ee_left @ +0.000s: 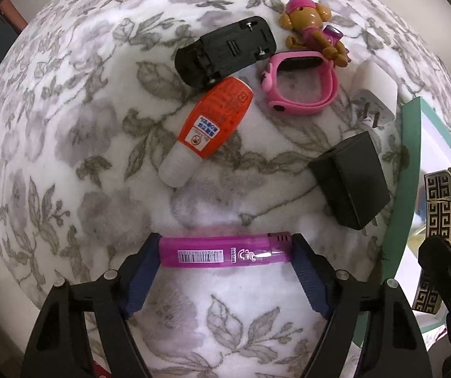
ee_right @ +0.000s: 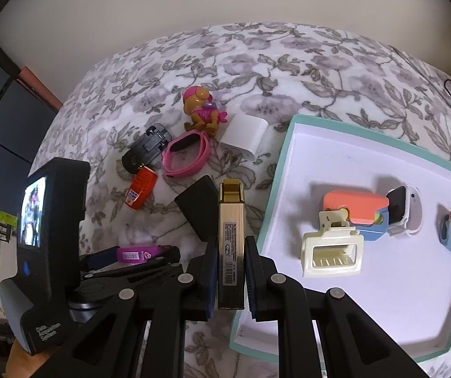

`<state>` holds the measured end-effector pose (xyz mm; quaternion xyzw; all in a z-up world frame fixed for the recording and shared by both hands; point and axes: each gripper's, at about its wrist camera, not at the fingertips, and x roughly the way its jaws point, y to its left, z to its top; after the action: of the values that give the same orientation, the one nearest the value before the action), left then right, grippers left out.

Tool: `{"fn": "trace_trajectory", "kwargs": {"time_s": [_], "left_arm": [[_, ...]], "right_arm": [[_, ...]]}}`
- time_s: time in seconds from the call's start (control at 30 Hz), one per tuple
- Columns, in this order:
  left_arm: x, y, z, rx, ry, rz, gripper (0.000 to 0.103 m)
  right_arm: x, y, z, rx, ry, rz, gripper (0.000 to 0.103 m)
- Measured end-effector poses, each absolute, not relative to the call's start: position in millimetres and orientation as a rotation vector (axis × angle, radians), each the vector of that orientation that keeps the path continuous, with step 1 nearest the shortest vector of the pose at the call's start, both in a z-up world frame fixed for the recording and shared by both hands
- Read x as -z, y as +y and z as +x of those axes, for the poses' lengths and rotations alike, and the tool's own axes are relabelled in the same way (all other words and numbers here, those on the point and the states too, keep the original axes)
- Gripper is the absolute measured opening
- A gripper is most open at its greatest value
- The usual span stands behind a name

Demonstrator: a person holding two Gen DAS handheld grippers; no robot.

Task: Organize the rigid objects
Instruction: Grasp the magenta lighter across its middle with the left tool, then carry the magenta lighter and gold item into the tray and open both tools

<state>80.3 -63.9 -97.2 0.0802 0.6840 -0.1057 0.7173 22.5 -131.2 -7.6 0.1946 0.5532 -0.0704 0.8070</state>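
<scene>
On the flowered blanket [ee_left: 77, 126] the left gripper [ee_left: 225, 252] points straight down with its blue fingers [ee_left: 143, 271] at either end of a pink lighter [ee_left: 222, 250] that lies flat across the gap; the pads sit right at its ends, though I cannot tell whether they press on it. The right gripper [ee_right: 231, 271] is clamped on a gold lighter [ee_right: 231, 236], held upright just beside the teal rim of a white tray [ee_right: 275, 182]. In the tray lie a cream hair clip [ee_right: 330, 252], a smartwatch [ee_right: 403, 209] and two coral-and-blue cases. Loose on the blanket beyond: an orange bottle [ee_left: 216, 123], a black toy car base [ee_left: 225, 50], a pink watch [ee_left: 301, 82], a dog figure [ee_left: 312, 25], a white charger [ee_right: 245, 140] and a black box [ee_left: 351, 182]
</scene>
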Motion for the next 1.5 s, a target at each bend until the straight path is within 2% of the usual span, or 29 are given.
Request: {"fn": "trace_trajectory", "kwargs": {"time_s": [0.23, 0.53, 0.83, 1.5], "left_arm": [[81.3, -55.0, 85.0, 0.245, 1.5, 0.117, 0.082], [13.7, -68.1, 86.0, 0.341, 1.304, 0.045, 0.082], [-17.5, -51.5, 75.5, 0.484, 1.241, 0.081, 0.082], [12.3, -132.1, 6.4, 0.669, 1.308, 0.326, 0.082]], "right_arm": [[2.4, -136.6, 20.7, 0.16, 1.166, 0.434, 0.017], [-35.6, -155.8, 7.6, 0.191, 1.056, 0.464, 0.017], [-37.9, -199.7, -16.9, 0.334, 1.067, 0.521, 0.017], [1.6, -301.3, -89.8, 0.609, 1.162, 0.666, 0.017]]}}
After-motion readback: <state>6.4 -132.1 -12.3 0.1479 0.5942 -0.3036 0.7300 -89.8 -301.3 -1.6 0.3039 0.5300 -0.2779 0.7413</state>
